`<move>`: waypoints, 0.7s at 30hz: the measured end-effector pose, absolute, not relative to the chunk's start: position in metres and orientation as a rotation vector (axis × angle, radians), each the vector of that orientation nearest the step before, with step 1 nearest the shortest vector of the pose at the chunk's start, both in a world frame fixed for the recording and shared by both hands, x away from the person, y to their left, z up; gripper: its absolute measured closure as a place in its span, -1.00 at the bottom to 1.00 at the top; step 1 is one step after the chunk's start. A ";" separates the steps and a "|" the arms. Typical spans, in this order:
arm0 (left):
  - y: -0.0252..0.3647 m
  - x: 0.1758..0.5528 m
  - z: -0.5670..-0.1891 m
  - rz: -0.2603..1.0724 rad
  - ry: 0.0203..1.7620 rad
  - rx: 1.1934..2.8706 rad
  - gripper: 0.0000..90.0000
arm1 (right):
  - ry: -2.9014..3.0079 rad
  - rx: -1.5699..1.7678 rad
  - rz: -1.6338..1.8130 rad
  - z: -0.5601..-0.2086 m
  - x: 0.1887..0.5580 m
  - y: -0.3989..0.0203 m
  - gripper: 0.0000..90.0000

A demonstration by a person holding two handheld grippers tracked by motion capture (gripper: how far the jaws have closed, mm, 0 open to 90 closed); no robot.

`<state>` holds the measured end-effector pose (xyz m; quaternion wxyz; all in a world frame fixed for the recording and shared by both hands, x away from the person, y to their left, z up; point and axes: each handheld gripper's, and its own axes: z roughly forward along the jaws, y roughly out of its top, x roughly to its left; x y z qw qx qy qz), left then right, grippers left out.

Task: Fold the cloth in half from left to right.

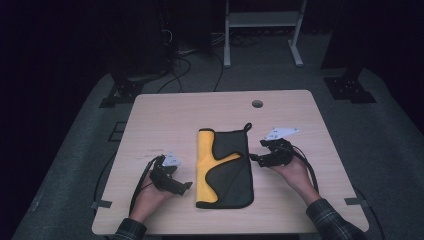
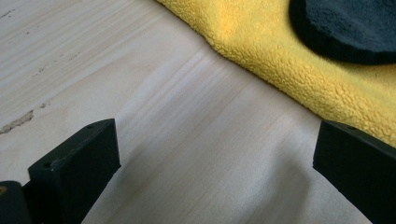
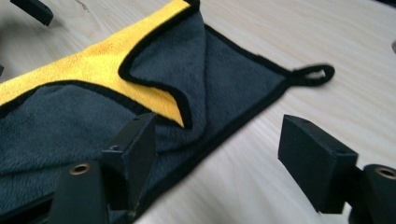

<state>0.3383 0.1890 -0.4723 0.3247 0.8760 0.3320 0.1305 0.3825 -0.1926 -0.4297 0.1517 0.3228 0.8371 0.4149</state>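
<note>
Cloth [image 1: 225,167], yellow on one face and dark grey on the other, is lying folded at the middle of the table [image 1: 165,115], with its hanging loop [image 1: 247,127] pointing to the far side. Part of the yellow face is being covered by folded-over grey flaps, and the near end is being cut off in the right gripper view. The left gripper [image 1: 186,185] is being held released just beside the cloth's left edge, nothing between its wide jaws but bare wood. The right gripper [image 1: 255,157] is being held at the right edge, jaws apart; one jaw is seen over the dark hem, and contact cannot be made out. Beyond the table, cables [image 1: 185,60] and a white frame [image 1: 262,30] are being lost in darkness. A round hole [image 1: 257,104] is showing near the far edge.
</note>
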 end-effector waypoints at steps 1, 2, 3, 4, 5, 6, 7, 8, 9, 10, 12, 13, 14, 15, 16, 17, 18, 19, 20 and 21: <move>0.189 0.339 -0.475 0.336 0.876 2.292 -1.00 | 2.396 0.914 1.220 -0.427 0.385 -0.187 -0.32; 0.189 0.339 -0.475 0.336 0.876 2.292 -1.00 | 2.400 0.911 1.223 -0.425 0.387 -0.184 -0.31; 0.190 0.339 -0.476 0.329 0.874 2.301 -1.00 | 2.400 0.911 1.223 -0.425 0.387 -0.184 -0.31; 0.190 0.339 -0.477 0.333 0.868 2.297 -1.00 | 2.403 0.905 1.228 -0.425 0.388 -0.182 -0.30; 0.190 0.338 -0.477 0.338 0.863 2.307 -1.00 | 2.407 0.890 1.244 -0.422 0.392 -0.176 -0.27; 0.191 0.338 -0.477 0.337 0.863 2.307 -1.00 | 2.407 0.890 1.244 -0.422 0.392 -0.176 -0.27; 0.192 0.338 -0.477 0.339 0.860 2.308 -1.00 | 2.409 0.886 1.252 -0.421 0.393 -0.173 -0.27; 0.193 0.338 -0.477 0.341 0.857 2.308 -1.00 | 2.412 0.884 1.260 -0.421 0.394 -0.170 -0.25; 0.194 0.337 -0.478 0.342 0.858 2.296 -1.00 | 2.417 0.879 1.265 -0.420 0.395 -0.166 -0.24; 0.195 0.337 -0.479 0.346 0.847 2.288 -1.00 | 2.427 0.872 1.267 -0.419 0.397 -0.163 -0.24; 0.197 0.336 -0.481 0.361 0.839 2.257 -1.00 | 2.435 0.852 1.275 -0.418 0.398 -0.155 -0.24; 0.199 0.335 -0.482 0.363 0.830 2.247 -1.00 | 2.442 0.840 1.284 -0.417 0.400 -0.149 -0.20; 0.199 0.335 -0.482 0.363 0.830 2.247 -1.00 | 2.442 0.840 1.284 -0.417 0.400 -0.149 -0.20; 0.199 0.335 -0.483 0.368 0.830 2.235 -1.00 | 2.455 0.821 1.296 -0.416 0.402 -0.141 -0.20; 0.199 0.335 -0.484 0.369 0.830 2.227 -1.00 | 2.455 0.821 1.296 -0.416 0.402 -0.141 -0.20; 0.199 0.336 -0.483 0.370 0.838 2.228 -1.00 | 2.469 0.806 1.303 -0.417 0.405 -0.133 -0.16; 0.199 0.336 -0.483 0.370 0.838 2.228 -1.00 | 2.469 0.806 1.303 -0.417 0.405 -0.133 -0.16; 0.199 0.337 -0.483 0.370 0.836 2.228 -1.00 | 2.483 0.796 1.307 -0.419 0.406 -0.126 -0.13; 0.199 0.337 -0.483 0.370 0.836 2.228 -1.00 | 2.483 0.796 1.307 -0.419 0.406 -0.126 -0.13; 0.199 0.337 -0.483 0.373 0.840 2.228 -1.00 | 2.498 0.788 1.305 -0.422 0.407 -0.119 -0.10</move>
